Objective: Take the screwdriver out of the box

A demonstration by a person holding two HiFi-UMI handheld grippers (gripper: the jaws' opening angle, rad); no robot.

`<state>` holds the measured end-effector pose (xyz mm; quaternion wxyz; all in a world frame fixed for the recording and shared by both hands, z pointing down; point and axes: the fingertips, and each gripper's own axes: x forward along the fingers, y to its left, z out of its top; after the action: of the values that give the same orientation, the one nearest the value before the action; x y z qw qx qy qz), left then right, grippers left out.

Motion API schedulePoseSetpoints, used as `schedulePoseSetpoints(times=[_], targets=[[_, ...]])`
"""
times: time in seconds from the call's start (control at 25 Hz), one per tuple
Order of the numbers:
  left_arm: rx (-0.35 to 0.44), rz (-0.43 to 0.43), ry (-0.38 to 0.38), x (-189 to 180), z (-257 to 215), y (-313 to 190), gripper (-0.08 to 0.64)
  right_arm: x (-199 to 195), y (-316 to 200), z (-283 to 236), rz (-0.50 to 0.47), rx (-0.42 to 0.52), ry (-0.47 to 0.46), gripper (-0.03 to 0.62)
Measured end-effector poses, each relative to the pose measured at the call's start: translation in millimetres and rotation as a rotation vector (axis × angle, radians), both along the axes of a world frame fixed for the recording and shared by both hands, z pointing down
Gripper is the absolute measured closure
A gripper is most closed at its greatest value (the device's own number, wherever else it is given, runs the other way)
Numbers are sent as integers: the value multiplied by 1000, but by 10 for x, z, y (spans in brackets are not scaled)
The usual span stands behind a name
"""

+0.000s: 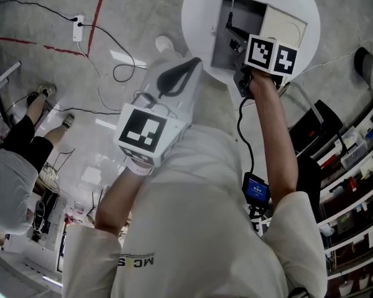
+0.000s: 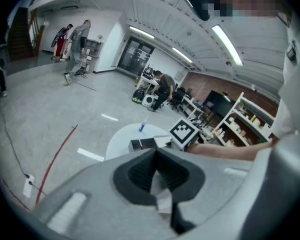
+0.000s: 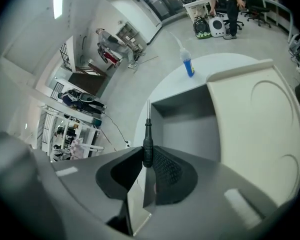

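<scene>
A round white table (image 1: 196, 8) is seen at the top. An open grey box (image 1: 219, 53) is set on it, with its cream lid (image 1: 285, 25) folded out to one side. A slim black screwdriver (image 1: 229, 18) is seen over the box's interior, in line with the right gripper (image 1: 237, 42), which is held at the box. The grey left gripper (image 1: 180, 73) is held just beside the table's edge, above a concrete floor (image 1: 37, 5) marked with a red line (image 1: 97, 11).

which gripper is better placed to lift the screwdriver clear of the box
Right. The right gripper is shut on the screwdriver by its handle, at the open box. The left gripper is shut on nothing and held back from the table.
</scene>
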<state>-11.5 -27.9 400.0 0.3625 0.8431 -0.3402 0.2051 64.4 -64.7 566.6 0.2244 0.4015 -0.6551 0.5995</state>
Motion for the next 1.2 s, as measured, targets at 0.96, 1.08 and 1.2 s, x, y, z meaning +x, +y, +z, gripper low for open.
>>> schedulePoseSetpoints(times=[0.96, 1.08, 1.2], targets=[[199, -18, -12, -180, -1148, 167, 558, 139, 400, -1797, 25, 268, -32, 528], [230, -11, -10, -137, -1309, 204, 558, 191, 502, -2062, 17, 316, -33, 528], [256, -16, -9, -124, -1476, 230, 558, 213, 563, -2341, 4, 375, -29, 528]])
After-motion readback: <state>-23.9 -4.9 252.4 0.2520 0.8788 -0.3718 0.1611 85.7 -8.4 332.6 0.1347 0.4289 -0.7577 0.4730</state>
